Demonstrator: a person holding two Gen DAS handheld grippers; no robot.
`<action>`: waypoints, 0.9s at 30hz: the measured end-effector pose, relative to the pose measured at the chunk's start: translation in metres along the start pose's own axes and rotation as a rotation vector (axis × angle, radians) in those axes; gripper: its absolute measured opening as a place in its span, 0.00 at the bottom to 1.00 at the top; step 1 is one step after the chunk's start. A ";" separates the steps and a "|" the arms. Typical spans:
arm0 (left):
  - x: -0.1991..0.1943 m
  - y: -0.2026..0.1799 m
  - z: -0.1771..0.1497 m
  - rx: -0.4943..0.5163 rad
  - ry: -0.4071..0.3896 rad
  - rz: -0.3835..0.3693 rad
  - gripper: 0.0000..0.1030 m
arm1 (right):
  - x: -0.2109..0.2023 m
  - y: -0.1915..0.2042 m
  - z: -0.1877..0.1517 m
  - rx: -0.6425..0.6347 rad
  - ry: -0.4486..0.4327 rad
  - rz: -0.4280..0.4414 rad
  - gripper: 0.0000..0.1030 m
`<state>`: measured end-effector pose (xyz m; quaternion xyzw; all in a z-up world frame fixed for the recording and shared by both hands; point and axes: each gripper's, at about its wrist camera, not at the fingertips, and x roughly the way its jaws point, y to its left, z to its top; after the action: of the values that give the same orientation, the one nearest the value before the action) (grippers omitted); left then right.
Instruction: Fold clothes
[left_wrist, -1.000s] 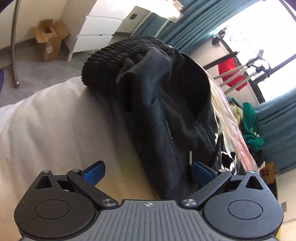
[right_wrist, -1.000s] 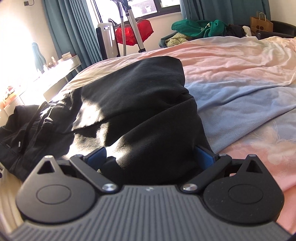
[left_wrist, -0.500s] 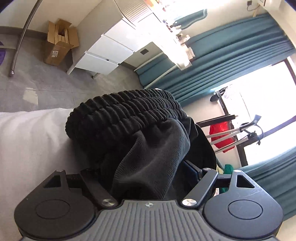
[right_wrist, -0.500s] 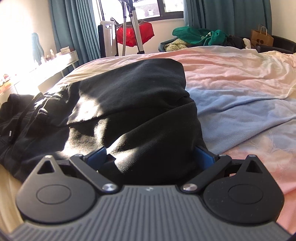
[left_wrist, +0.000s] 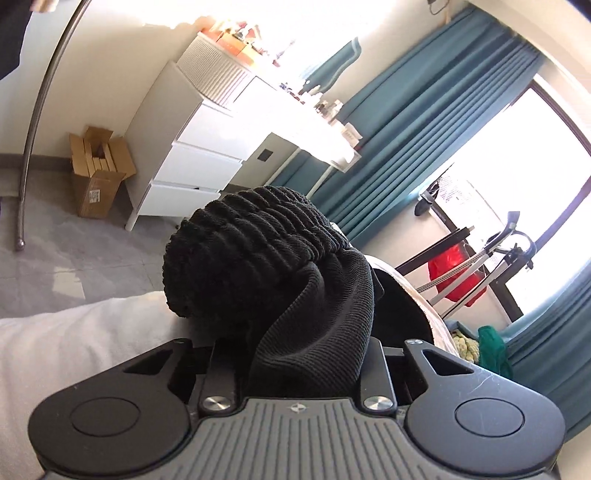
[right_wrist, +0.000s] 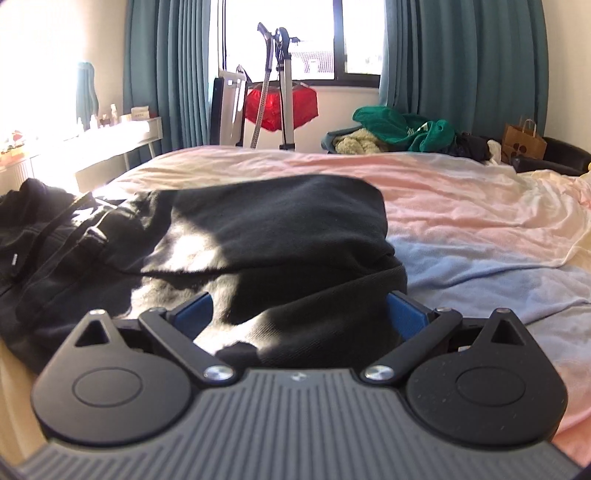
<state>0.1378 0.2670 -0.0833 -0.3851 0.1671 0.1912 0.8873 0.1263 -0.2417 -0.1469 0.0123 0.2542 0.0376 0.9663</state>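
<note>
The left gripper (left_wrist: 308, 363) is pinching a bunch of the black ribbed-knit garment (left_wrist: 258, 258) between its drawn-in fingers, the gathered elastic band bulging just ahead of it above the white bedding (left_wrist: 74, 332). The right gripper (right_wrist: 301, 314) is sitting with its blue-padded fingers (right_wrist: 404, 314) spread wide — black fabric is lying between them, not clamped. The garment (right_wrist: 258, 229) is sprawling across the pink-and-blue bedsheet (right_wrist: 480, 229), folded over on itself.
</note>
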 end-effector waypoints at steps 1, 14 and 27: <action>-0.003 -0.006 -0.001 0.025 -0.008 -0.001 0.26 | 0.006 0.001 -0.004 0.003 0.038 0.005 1.00; -0.077 -0.127 -0.043 0.469 -0.247 -0.128 0.21 | -0.028 -0.023 0.007 0.233 0.107 0.092 0.99; -0.133 -0.339 -0.196 0.630 -0.276 -0.440 0.17 | -0.081 -0.082 0.047 0.297 -0.089 -0.079 0.99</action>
<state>0.1514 -0.1213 0.0593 -0.0917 0.0104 -0.0137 0.9956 0.0845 -0.3303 -0.0695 0.1468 0.2141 -0.0388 0.9649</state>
